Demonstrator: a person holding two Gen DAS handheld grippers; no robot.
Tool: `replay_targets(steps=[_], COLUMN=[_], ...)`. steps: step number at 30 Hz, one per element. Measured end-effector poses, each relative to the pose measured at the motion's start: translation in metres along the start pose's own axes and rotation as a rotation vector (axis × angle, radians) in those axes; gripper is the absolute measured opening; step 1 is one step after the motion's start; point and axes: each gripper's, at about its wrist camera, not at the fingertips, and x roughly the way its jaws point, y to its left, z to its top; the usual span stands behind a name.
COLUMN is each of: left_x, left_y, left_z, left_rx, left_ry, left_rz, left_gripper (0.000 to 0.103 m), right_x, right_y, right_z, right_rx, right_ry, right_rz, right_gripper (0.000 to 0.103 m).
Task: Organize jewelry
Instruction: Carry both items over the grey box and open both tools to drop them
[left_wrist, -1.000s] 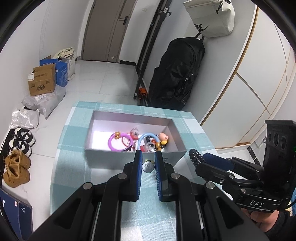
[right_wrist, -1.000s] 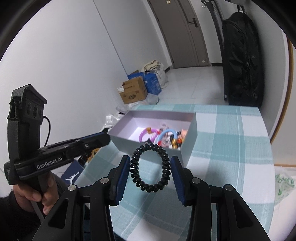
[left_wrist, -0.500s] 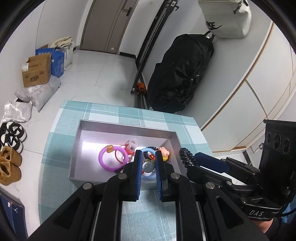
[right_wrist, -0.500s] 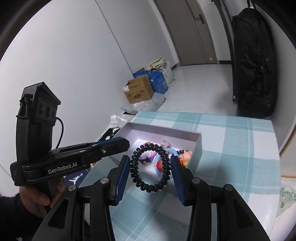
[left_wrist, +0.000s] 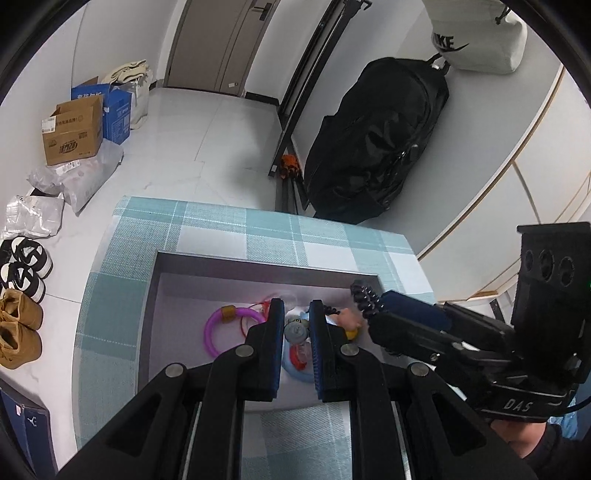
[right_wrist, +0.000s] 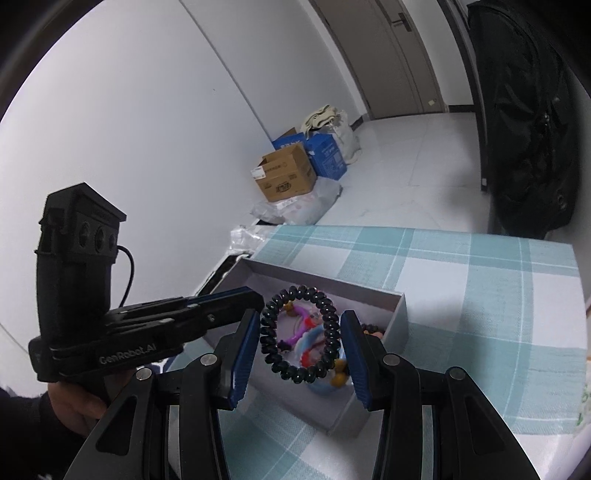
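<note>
A: What is being held by the left gripper (left_wrist: 296, 321)?
B: A small round grey charm (left_wrist: 296, 331) is being pinched between its nearly closed fingers, above the open grey box (left_wrist: 258, 266) on the checked tablecloth (left_wrist: 207, 225).
A: And by the right gripper (right_wrist: 300, 341)?
B: A black coiled hair tie (right_wrist: 299, 341) is being gripped at both sides by its half-spread fingers, over the box, where a purple ring (left_wrist: 221, 328) and other trinkets are lying.
</note>
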Motion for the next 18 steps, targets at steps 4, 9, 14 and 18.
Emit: replay_targets(steps=[4, 9, 14, 18], left_x=[0.006, 0.014, 0.016, 0.015], left_y=[0.002, 0.006, 0.003, 0.002], left_z=[0.001, 0.0, 0.0, 0.001], left_rx=[0.001, 0.006, 0.021, 0.028], left_ry=[0.015, 0.034, 0.038, 0.027], left_rz=[0.009, 0.026, 0.026, 0.029], left_gripper=[0.009, 0.009, 0.009, 0.009], right_x=[0.003, 0.005, 0.004, 0.006], right_y=[-0.003, -0.012, -0.016, -0.013], right_z=[0.0, 0.0, -0.002, 0.0], right_rx=[0.0, 0.035, 0.052, 0.047], right_ry=[0.003, 0.006, 0.003, -0.003], right_rz=[0.004, 0.017, 0.03, 0.033], right_gripper=[0.044, 0.044, 0.044, 0.045])
